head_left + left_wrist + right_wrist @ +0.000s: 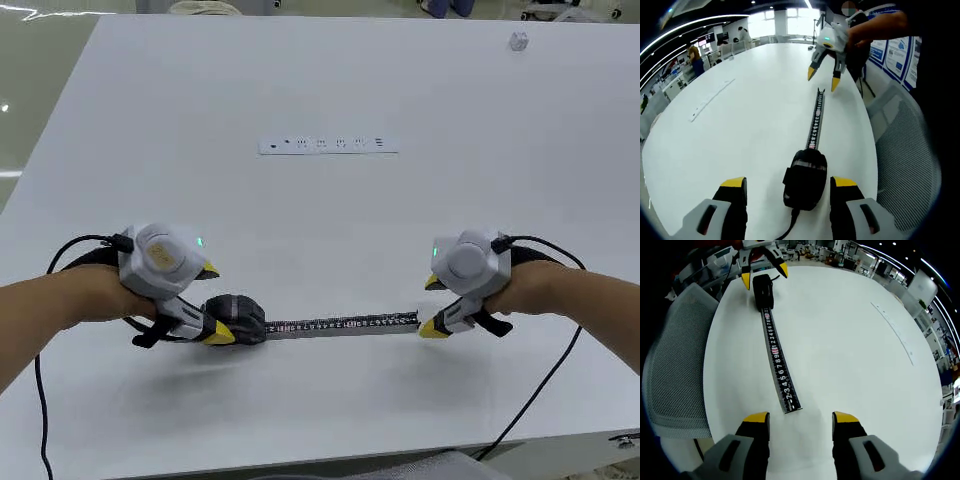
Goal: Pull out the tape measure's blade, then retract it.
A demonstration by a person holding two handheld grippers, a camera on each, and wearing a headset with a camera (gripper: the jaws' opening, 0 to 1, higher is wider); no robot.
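**Head view.** The tape measure (236, 318) lies near the front edge of the white worktop (400, 80), with its blade (345, 324) drawn out flat towards my right. The left gripper (214, 303) brackets the black case, I judge to stop it sliding. The right gripper (432, 306) sits at the blade's free end with its fingers spread. Pull-out looks done or nearly so; retraction is not yet begun.

**Left gripper view.** My fingers (733, 184) are spread, one each side of the case. There is a clear gap on one side. The other finger is just beside the case, and I cannot tell whether it touches. This is straddling, not pinching. A dark strap (790, 225) trails from the case back towards me. The blade runs straight ahead to the right gripper, whose yellow tips hang apart just past the far end.

**Right gripper view.** The fingers (756, 418) are spread with nothing between them. The blade end lies just ahead of them, touching neither. The blade is dark with white numerals counting up towards the case, and it lies flat with no kink. Nothing grips it, yet it lies extended, so I judge the lock is on or worktop friction suffices.
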